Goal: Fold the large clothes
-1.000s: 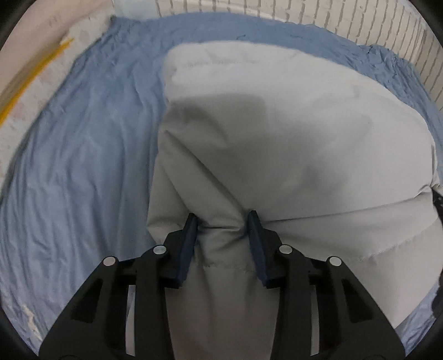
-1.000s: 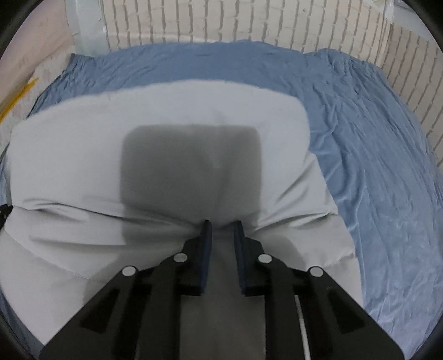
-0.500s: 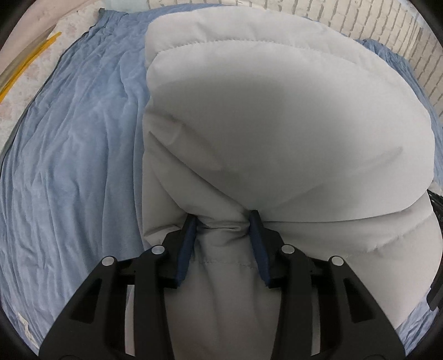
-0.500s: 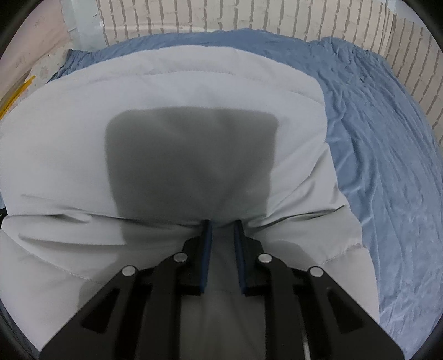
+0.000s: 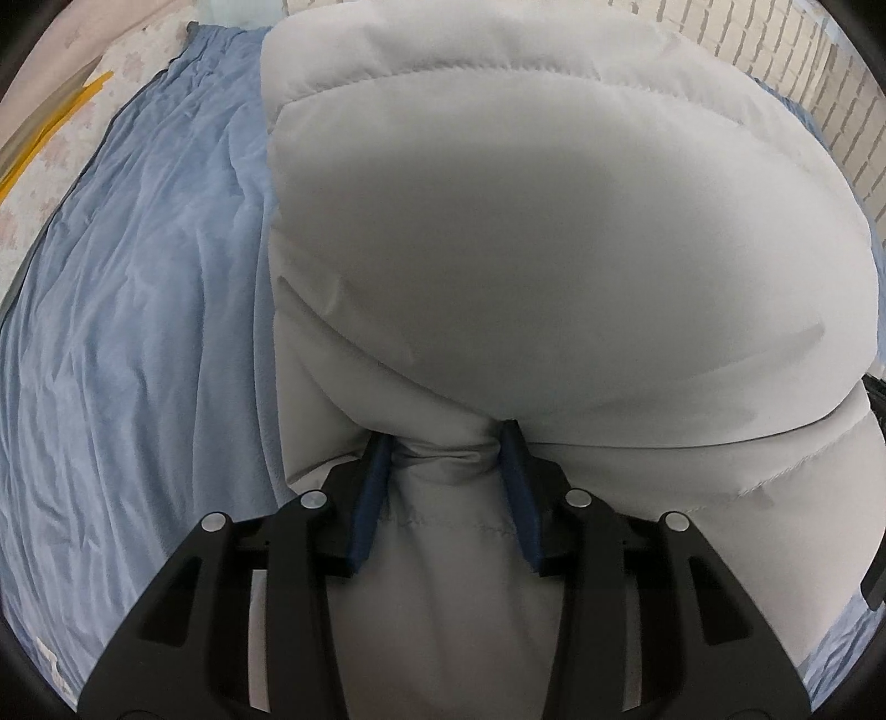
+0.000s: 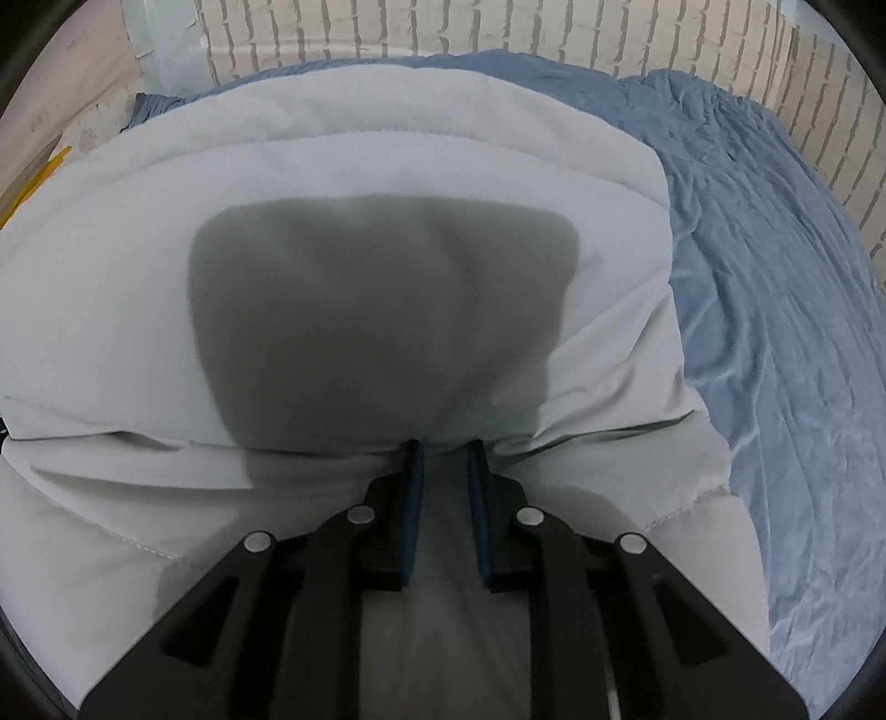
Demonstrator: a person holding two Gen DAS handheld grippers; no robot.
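Observation:
A pale grey padded jacket [image 5: 554, 266] fills most of both wrist views, lying folded over on a blue sheet [image 5: 138, 343]. My left gripper [image 5: 446, 446] is shut on a bunched fold of the jacket at its near edge, the blue pads pressing the cloth from both sides. My right gripper [image 6: 446, 448] is shut on another thinner fold of the same jacket [image 6: 387, 183], with the jaws close together. A square shadow falls on the cloth ahead of the right gripper. What lies under the jacket is hidden.
The blue sheet [image 6: 775, 332] spreads left of the jacket in the left wrist view and right of it in the right wrist view. A white brick wall [image 6: 498, 33] runs behind the bed. Yellow strips [image 5: 50, 138] lie on a patterned surface at the far left.
Both grippers have carried the jacket's edge forward over itself; the jacket now looms larger and covers more of the sheet in both views. The grips are unchanged.

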